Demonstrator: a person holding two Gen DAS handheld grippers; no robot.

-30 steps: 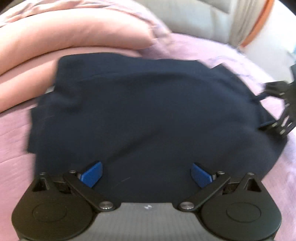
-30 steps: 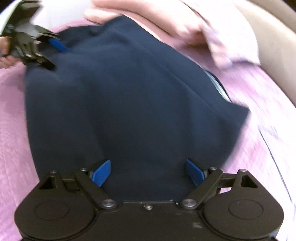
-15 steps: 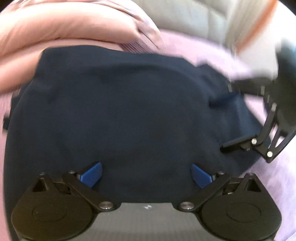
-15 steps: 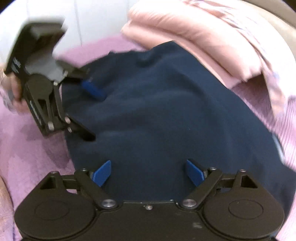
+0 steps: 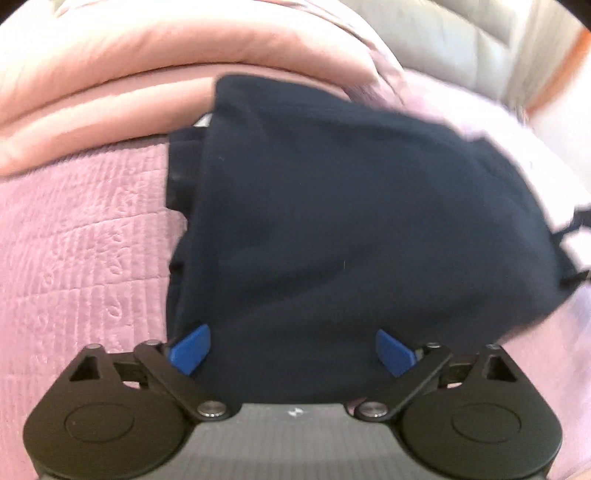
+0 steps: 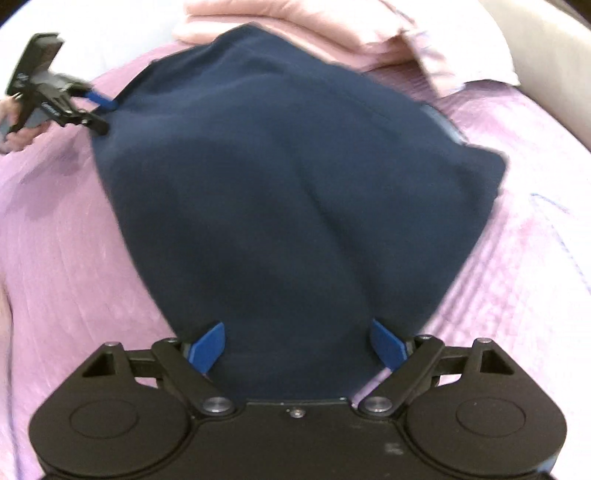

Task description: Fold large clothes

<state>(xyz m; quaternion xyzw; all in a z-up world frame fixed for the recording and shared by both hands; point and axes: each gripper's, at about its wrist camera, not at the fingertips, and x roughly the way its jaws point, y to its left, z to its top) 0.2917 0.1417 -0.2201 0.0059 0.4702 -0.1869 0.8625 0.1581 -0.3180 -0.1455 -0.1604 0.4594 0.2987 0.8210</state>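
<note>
A dark navy garment [image 5: 362, 229] lies folded on a pink quilted bedspread [image 5: 81, 258]; it also shows in the right wrist view [image 6: 295, 206]. My left gripper [image 5: 291, 349] is open, its blue pads wide apart with the garment's near edge lying between them. My right gripper [image 6: 297, 343] is also open with the garment's other edge between its pads. The left gripper shows in the right wrist view at the garment's far left corner [image 6: 99, 114]. The right gripper is a blurred dark shape at the right edge of the left wrist view [image 5: 576, 251].
Folded peach-pink bedding [image 5: 147, 81] lies behind the garment and touches its far edge; it shows in the right wrist view too [image 6: 332, 33]. A grey padded headboard [image 5: 461, 40] stands at the back. A hand [image 6: 11, 122] holds the left gripper.
Both grippers have swung around the garment, and the two have moved apart. The garment now looks narrower, with layered edges on its left. Both grippers stay open.
</note>
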